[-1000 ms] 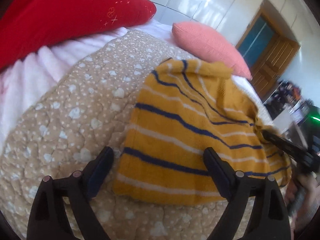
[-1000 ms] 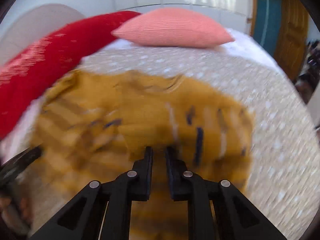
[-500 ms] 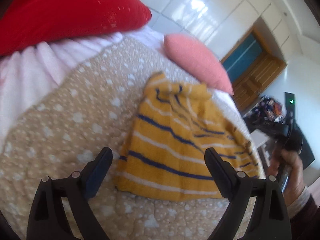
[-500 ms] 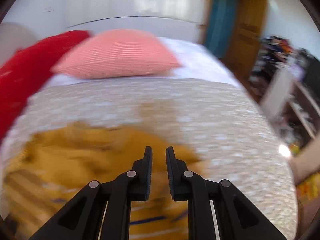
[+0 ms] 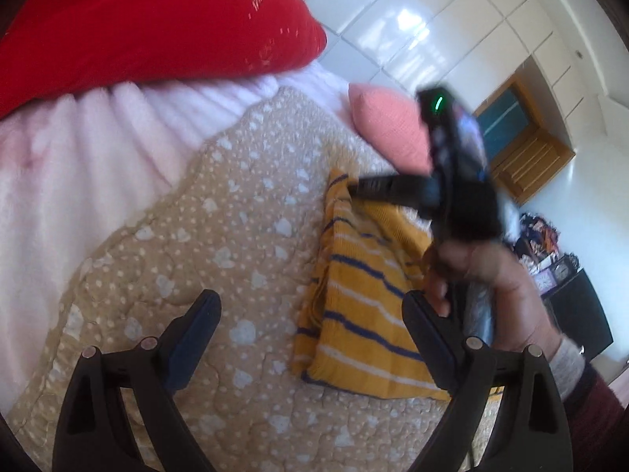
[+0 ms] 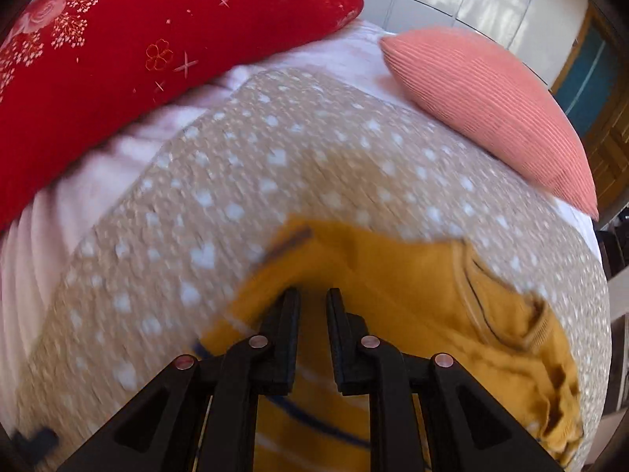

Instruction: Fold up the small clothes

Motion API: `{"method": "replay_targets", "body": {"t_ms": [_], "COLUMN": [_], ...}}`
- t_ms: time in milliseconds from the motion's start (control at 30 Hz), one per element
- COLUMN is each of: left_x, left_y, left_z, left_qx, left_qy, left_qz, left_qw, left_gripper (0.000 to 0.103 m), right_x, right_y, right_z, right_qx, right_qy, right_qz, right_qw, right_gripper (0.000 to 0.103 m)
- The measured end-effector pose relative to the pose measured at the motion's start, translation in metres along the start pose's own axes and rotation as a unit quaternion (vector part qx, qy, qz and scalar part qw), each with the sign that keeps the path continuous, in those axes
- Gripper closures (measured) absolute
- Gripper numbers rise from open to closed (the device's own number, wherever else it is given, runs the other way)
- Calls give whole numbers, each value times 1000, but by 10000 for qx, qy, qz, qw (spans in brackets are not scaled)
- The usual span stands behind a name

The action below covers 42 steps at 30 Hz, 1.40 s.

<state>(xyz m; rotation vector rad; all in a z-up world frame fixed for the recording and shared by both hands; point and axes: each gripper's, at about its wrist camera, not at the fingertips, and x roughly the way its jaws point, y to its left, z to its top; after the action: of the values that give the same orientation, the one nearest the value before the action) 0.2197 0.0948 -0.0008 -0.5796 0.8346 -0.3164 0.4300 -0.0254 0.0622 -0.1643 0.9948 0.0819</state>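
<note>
On the tan quilt (image 5: 236, 236) of the bed, the small mustard sweater (image 5: 365, 306) with navy and white stripes lay folded into a narrow stack, its bottom edge nearest the left tongs (image 5: 310, 338). Those tongs hung spread wide above the quilt, empty, one finger to the left of the sweater and the other over its right part. The right tongs (image 6: 313, 303) were drawn nearly together with a slim gap between the fingers; they sat low over the sweater's far part, near the collar (image 6: 507, 314), but blur kept me from telling whether cloth was pinched between them. Judging by the tidy stack, a side fold was done and the work stood midway: the next move probably called for taking the far end and bringing it toward the bottom edge, with the left tongs steadying the near hem so the layers would not slide. Beyond the sweater a coral pillow (image 6: 491, 110) rested on the quilt, and a red embroidered cushion (image 6: 137, 59) lay on pink bedding (image 5: 78, 165) to the sweater's far left. Behind them stood a glossy white tiled wall (image 5: 412, 31) and a wooden door (image 5: 523, 157).
</note>
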Motion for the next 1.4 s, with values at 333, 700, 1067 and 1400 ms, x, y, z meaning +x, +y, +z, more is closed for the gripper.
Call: {"method": "replay_targets", "body": {"t_ms": [333, 700, 1067, 1400], "left_x": [-5, 5, 16, 24], "left_y": [-16, -31, -6, -11], "left_z": [-11, -18, -12, -12], "left_qx": [171, 73, -489, -518], "left_qy": [-101, 77, 364, 356], "left_qz": [106, -188, -331, -480], "left_qw": [9997, 9998, 9976, 9969], "left_gripper": [10, 10, 10, 0], "right_x": [-84, -78, -106, -139], "right_y": [-110, -228, -275, -290], "right_z": [-91, -157, -178, -283], "right_qx": [925, 1705, 2688, 4236], "right_qy": [-527, -229, -397, -413], "right_qz": [-156, -771, -1329, 1180], "right_qw": [9942, 9821, 9531, 8972], "right_gripper": [68, 73, 42, 25]}}
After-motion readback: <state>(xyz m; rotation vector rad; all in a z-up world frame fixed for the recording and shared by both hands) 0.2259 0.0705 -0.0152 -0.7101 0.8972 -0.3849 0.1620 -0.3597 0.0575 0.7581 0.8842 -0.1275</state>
